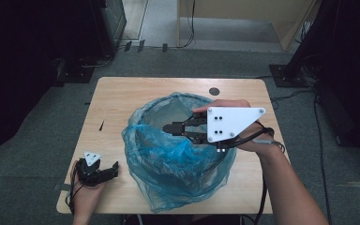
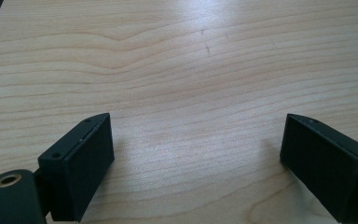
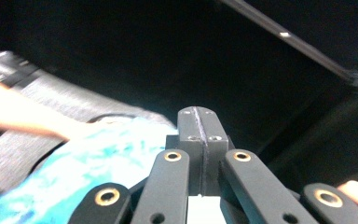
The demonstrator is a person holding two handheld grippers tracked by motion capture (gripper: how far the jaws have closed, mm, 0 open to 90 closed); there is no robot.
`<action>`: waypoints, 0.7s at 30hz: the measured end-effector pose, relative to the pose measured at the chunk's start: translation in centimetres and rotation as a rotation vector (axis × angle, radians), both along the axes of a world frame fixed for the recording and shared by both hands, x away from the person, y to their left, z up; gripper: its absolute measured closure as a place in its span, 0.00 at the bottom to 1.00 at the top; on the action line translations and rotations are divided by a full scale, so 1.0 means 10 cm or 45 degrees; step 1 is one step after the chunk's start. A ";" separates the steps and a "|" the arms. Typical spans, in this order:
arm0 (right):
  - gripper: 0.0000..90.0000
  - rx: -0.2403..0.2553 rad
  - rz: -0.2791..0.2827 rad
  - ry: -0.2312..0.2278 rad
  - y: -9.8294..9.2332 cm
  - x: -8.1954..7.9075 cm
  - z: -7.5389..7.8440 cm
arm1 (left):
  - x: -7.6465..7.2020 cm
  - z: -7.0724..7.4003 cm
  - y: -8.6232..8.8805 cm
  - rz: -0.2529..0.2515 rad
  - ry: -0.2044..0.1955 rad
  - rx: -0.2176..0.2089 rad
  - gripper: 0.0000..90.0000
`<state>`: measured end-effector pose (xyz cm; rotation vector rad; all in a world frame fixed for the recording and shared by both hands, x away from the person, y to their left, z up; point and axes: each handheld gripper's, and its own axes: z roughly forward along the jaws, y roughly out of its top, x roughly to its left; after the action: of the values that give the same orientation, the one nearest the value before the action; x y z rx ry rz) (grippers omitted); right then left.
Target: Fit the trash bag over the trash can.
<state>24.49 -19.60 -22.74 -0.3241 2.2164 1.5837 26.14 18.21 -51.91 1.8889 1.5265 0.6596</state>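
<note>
A blue plastic bag (image 1: 178, 159) lining a round bin sits at the centre of the wooden table (image 1: 117, 93). The right gripper (image 1: 166, 127) hovers above the bag's opening, jaws pressed together with nothing between them. At eight o'clock, the left gripper (image 1: 110, 169) rests on the table, jaws spread.

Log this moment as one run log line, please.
right gripper: shut, over bin opening | blue bag: lining bin, rim draped | left gripper: open, on table beside bin, holding nothing
</note>
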 end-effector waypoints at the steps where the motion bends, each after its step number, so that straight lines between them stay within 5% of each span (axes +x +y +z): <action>1: 1.00 0.000 0.000 0.000 0.00 0.00 0.00 | 0.00 0.00 0.00 0.000 0.000 0.000 0.11; 7: 1.00 -0.232 0.151 0.040 0.07 0.21 -0.05 | 0.00 0.00 0.00 0.000 0.000 0.001 0.11; 8: 1.00 -0.232 0.151 0.040 0.07 0.21 -0.05 | 0.00 0.00 0.00 0.000 0.000 0.001 0.11; 10: 1.00 -0.355 0.173 0.028 0.15 0.26 -0.11 | 0.00 0.00 0.00 0.000 0.000 0.001 0.11; 14: 1.00 -0.466 0.192 0.039 0.24 0.29 -0.20 | 0.00 0.00 0.00 0.000 0.001 0.000 0.11; 16: 1.00 -0.598 0.177 0.021 0.34 0.32 -0.31 | 0.00 0.00 0.00 0.000 0.001 0.000 0.11; 17: 1.00 -0.598 0.177 0.021 0.34 0.32 -0.31 | 0.00 0.00 0.00 0.000 0.001 0.000 0.11; 18: 1.00 -0.674 0.180 0.028 0.40 0.34 -0.40 | 0.00 0.00 0.00 0.001 0.000 0.000 0.11; 19: 1.00 -0.674 0.180 0.028 0.40 0.34 -0.40 | 0.00 0.00 0.00 0.001 0.000 0.000 0.11; 21: 1.00 -0.775 0.193 0.066 0.49 0.36 -0.53 | 0.00 0.00 0.00 0.000 0.000 0.001 0.11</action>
<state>28.08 -14.72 -28.02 -0.6353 2.7309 0.9466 26.14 18.21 -51.90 1.8894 1.5265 0.6596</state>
